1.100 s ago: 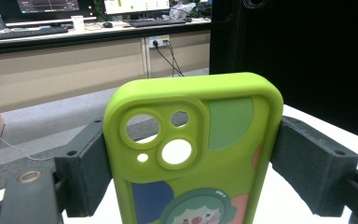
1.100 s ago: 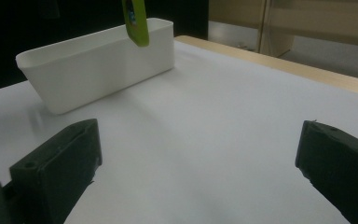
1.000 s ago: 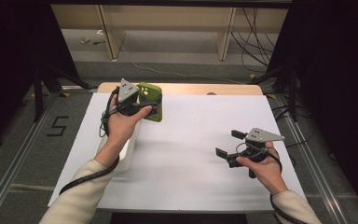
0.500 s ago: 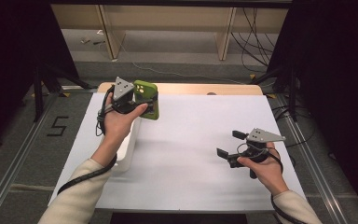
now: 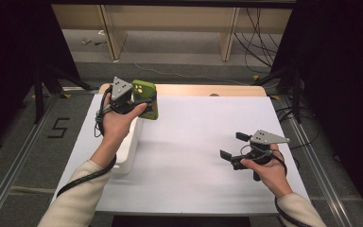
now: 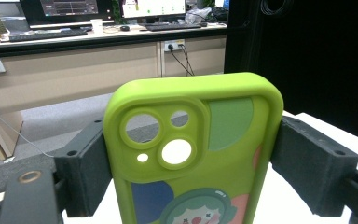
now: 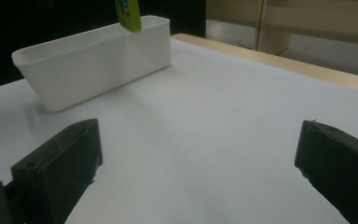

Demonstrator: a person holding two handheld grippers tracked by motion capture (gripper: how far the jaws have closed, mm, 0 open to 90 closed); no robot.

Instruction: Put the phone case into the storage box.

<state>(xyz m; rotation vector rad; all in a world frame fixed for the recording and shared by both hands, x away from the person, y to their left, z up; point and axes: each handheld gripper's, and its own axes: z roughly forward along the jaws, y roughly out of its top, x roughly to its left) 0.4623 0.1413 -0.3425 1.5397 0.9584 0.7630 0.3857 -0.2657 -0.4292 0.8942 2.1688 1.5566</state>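
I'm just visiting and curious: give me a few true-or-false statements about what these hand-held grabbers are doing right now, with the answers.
1. The left gripper clamps a green phone case by its two long edges. True.
2. The phone case lies flat on the white table. False: it is held up in the air above the far end of the white bin.
3. The right gripper holds nothing, jaws apart. True.
4. The white bin stands beside the right hand. False: it stands on the table's left side, under the left forearm.
5. The case has camera cutouts. True: the left gripper view shows holes near its top.
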